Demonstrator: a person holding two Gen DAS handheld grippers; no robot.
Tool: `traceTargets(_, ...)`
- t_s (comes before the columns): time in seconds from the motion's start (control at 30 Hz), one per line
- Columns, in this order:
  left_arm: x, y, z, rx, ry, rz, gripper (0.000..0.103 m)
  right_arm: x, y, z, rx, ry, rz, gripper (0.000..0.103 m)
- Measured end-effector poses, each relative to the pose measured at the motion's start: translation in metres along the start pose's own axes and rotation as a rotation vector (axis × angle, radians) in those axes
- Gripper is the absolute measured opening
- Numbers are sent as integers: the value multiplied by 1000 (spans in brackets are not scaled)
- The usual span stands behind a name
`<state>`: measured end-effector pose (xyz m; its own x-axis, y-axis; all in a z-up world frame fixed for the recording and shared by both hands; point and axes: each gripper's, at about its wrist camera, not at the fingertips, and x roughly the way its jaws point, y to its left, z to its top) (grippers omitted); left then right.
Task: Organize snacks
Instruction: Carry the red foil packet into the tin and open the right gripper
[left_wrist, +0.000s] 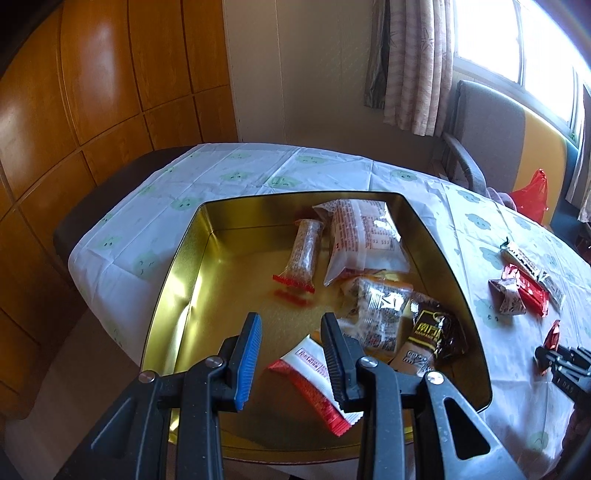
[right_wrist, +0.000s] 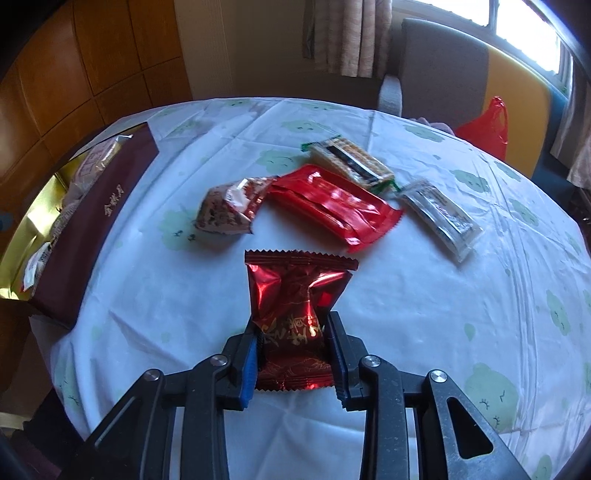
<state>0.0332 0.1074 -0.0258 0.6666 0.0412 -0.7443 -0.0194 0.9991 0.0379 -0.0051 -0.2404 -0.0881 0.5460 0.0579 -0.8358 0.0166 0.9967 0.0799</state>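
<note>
Four loose packets still lie on the cloth-covered worktop (right_wrist: 406, 332) beyond your right gripper (right_wrist: 293, 354), its jaws clamped on the dark red foil snack packet (right_wrist: 295, 295); that slick foil could slide free on the carry to the gold-lined tin box (left_wrist: 439, 236). Your left gripper (left_wrist: 291, 354) hangs over the tin, jaws apart and empty, and could snag the red-and-white wrapper (left_wrist: 310, 384) beneath.

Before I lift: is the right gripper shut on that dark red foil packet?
Shut on it. The right gripper has both pads pressed against the sides of the dark red foil packet, which pinches in between them.
</note>
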Motion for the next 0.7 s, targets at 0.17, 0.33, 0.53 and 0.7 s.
traceTargets(0.17, 2, 6, -2, -13, 2, 5, 34, -13, 19, 16, -3, -39, 70, 28)
traceTargets(0.33, 4, 15, -3, -40, -2, 19, 34, -27, 53, 37, -36, -70, 198, 28)
traceTargets(0.53, 8, 30, -3, -79, -1, 48, 34, -34, 121, 65, -120, -76, 388, 28)
traceTargets(0.7, 12, 40, -5, -101, 7, 63, 34, -21, 181, 81, -179, -46, 493, 29)
